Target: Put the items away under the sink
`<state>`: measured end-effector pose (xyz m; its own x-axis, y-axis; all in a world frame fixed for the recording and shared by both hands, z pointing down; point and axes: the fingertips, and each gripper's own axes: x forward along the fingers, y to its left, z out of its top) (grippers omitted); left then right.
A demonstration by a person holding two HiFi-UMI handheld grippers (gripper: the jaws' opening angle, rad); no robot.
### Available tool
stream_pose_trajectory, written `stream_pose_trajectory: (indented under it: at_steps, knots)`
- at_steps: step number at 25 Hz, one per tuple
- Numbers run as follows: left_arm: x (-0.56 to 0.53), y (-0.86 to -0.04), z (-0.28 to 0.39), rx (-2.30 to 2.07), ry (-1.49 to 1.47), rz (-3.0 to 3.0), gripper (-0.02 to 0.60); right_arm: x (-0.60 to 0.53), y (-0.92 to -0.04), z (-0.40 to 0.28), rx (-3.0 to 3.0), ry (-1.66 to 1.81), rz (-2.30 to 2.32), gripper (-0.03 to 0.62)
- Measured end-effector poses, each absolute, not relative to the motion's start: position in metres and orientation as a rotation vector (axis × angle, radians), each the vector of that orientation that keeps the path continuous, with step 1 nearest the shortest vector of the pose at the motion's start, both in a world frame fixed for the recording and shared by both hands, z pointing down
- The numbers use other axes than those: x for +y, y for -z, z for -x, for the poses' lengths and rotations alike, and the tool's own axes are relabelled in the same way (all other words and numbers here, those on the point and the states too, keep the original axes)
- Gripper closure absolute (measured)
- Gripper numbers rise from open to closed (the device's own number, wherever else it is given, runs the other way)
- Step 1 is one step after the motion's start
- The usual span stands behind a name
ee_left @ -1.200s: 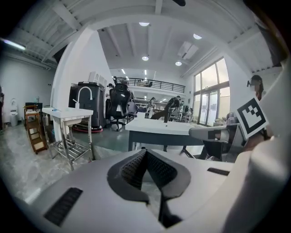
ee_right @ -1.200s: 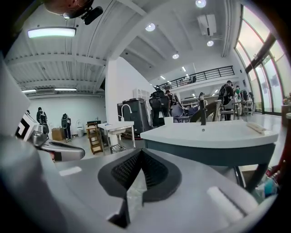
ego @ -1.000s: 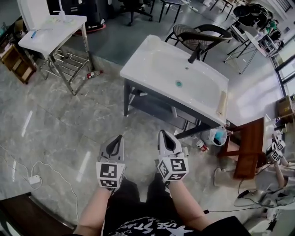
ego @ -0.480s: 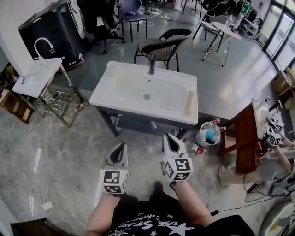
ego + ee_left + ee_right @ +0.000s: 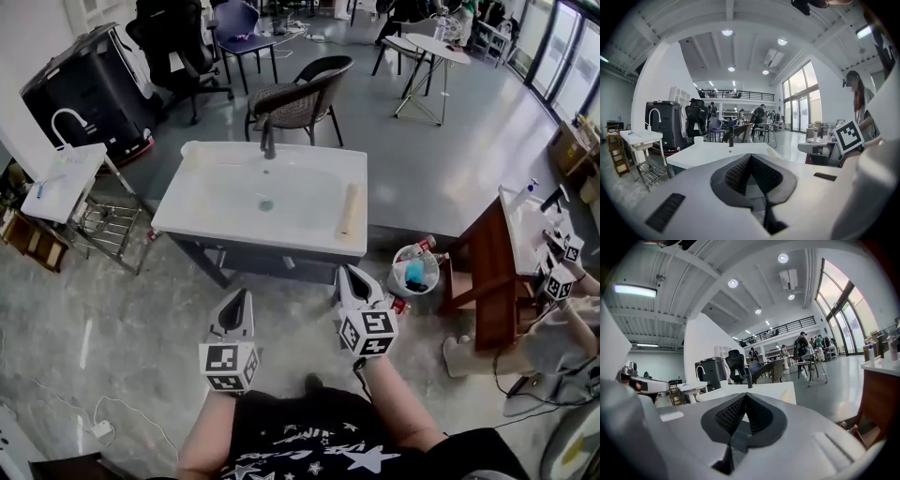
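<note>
head view, from above: a white sink (image 5: 216, 202) on a dark frame stands on the grey marbled floor. a dark faucet (image 5: 269, 141) rises at its far rim, and a pale roll (image 5: 349, 208) lies along the right edge of the basin. the items to be stowed are on the floor just right of the sink: a white pail (image 5: 412, 274) holding bottles and something blue, and a small red-and-white can (image 5: 401, 305) beside it. a brown wooden stand (image 5: 487, 262) is further right; a wicker chair (image 5: 295, 98) sits behind the sink. a smaller white basin on a metal rack (image 5: 66, 178) stands well apart at the left.

the person faces the sink front with both forearms forward. the left gripper (image 5: 241, 296) and the right gripper (image 5: 345, 273) are side by side, short of the sink and touching nothing.

left gripper view: the left gripper (image 5: 750, 157) is clenched, its ribbed pads meeting at the tip with nothing between them; the sink (image 5: 708, 152) lies ahead.

right gripper view: the right gripper (image 5: 745, 397) is likewise clenched and empty, aimed at the sink (image 5: 773, 390).
</note>
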<state>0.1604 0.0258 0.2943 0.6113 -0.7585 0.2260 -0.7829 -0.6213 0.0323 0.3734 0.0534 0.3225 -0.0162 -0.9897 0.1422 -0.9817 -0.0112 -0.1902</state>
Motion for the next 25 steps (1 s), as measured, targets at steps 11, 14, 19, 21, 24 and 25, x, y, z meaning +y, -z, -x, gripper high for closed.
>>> stream_pose_trajectory:
  at_steps: [11, 14, 19, 21, 24, 25]
  knots:
    - [-0.002, -0.304, -0.203, -1.27, -0.32, -2.718, 0.572, 0.031, -0.348, -0.415, 2.104, 0.516, 2.179, 0.588]
    - [-0.024, -0.308, -0.216, -1.226, -0.328, -2.73, 0.572, 0.019, -0.348, -0.422, 2.093, 0.532, 2.169, 0.588]
    - [-0.078, -0.314, -0.259, -1.093, -0.326, -2.799, 0.572, -0.018, -0.361, -0.448, 2.054, 0.632, 2.266, 0.554]
    - [-0.103, -0.317, -0.276, -1.036, -0.332, -2.827, 0.572, -0.038, -0.369, -0.456, 2.043, 0.69, 2.306, 0.516]
    - [-0.135, -0.319, -0.293, -0.963, -0.342, -2.842, 0.572, -0.065, -0.377, -0.463, 2.027, 0.783, 2.355, 0.453]
    - [-0.143, -0.32, -0.297, -0.939, -0.347, -2.845, 0.572, -0.072, -0.381, -0.465, 2.019, 0.817, 2.372, 0.439]
